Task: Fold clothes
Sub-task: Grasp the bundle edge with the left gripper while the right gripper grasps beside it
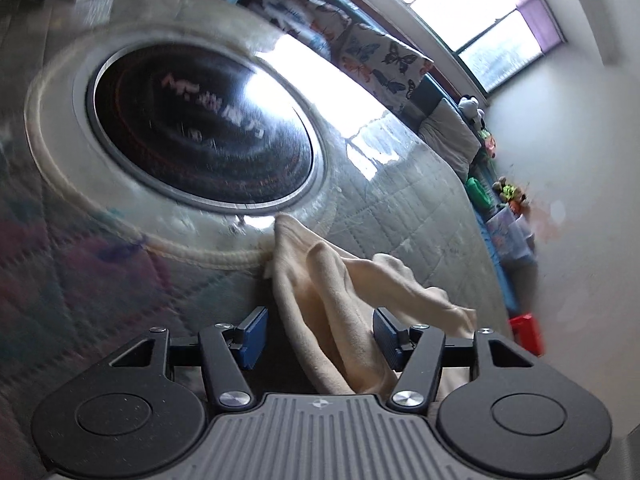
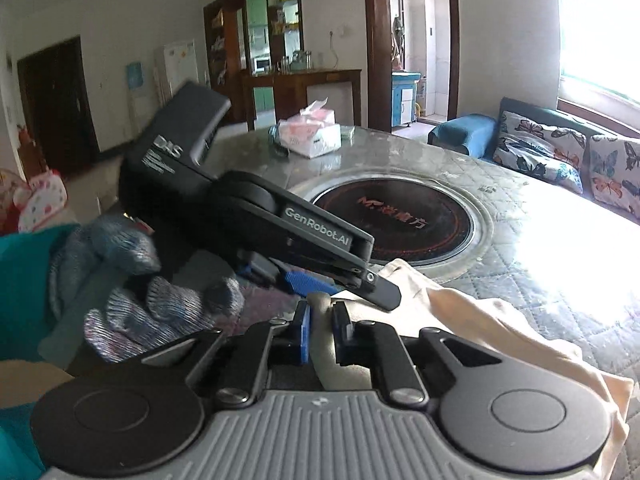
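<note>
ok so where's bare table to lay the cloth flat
Free: quilted cover between the hob and the cushions. Crowded: the near edge, where both grippers meet over the cloth, and the far side by the tissue box.

Right gripper is pinched nearly closed on a fold of cream cloth. Left gripper angles down, jaws apart, pads not pressing anything. Knit-gloved left hand grips its handle.
</note>
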The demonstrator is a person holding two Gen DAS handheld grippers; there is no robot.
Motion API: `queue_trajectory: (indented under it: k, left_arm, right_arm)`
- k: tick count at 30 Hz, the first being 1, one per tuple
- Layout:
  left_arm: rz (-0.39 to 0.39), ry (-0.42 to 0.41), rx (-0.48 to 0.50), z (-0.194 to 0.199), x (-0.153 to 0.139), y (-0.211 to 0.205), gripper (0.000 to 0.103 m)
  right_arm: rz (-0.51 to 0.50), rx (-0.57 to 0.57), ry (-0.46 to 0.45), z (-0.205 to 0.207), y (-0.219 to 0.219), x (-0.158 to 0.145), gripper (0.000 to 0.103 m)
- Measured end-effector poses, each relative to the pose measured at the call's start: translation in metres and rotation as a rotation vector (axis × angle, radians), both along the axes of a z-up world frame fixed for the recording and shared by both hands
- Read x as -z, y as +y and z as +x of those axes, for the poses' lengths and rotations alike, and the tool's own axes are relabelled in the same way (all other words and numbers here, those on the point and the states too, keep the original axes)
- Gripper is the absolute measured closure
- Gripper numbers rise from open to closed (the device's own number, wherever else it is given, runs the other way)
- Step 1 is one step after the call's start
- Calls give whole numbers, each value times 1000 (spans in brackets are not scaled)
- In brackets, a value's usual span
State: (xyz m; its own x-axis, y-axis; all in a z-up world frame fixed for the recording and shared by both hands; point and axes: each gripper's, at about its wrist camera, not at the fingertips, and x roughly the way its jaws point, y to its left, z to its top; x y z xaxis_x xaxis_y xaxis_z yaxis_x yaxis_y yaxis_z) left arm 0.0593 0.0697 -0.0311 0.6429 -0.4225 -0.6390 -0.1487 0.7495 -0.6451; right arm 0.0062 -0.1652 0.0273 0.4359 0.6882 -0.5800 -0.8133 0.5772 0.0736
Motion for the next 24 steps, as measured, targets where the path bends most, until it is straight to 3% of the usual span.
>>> queue_trajectory:
  k: [3,4,7,14,24]
  left_arm:
    - [-24,13,1,2,3,-4,48]
    - [-31,17,2,3,4,-5,60]
    - [-41,28,2,4,7,-8,83]
    - [3,22,8,3,6,-9,86]
    - [56,9,32,4,3,-13,86]
  right_arm:
    - [20,-5,7,1,-7,-2,93]
    - [25,-8,10,1,-9,-2,93]
    - [34,-14,22,2,-12,0,93]
    - [60,48,46,6,-40,2,90]
    - [-13,488,32,58,-142,27,88]
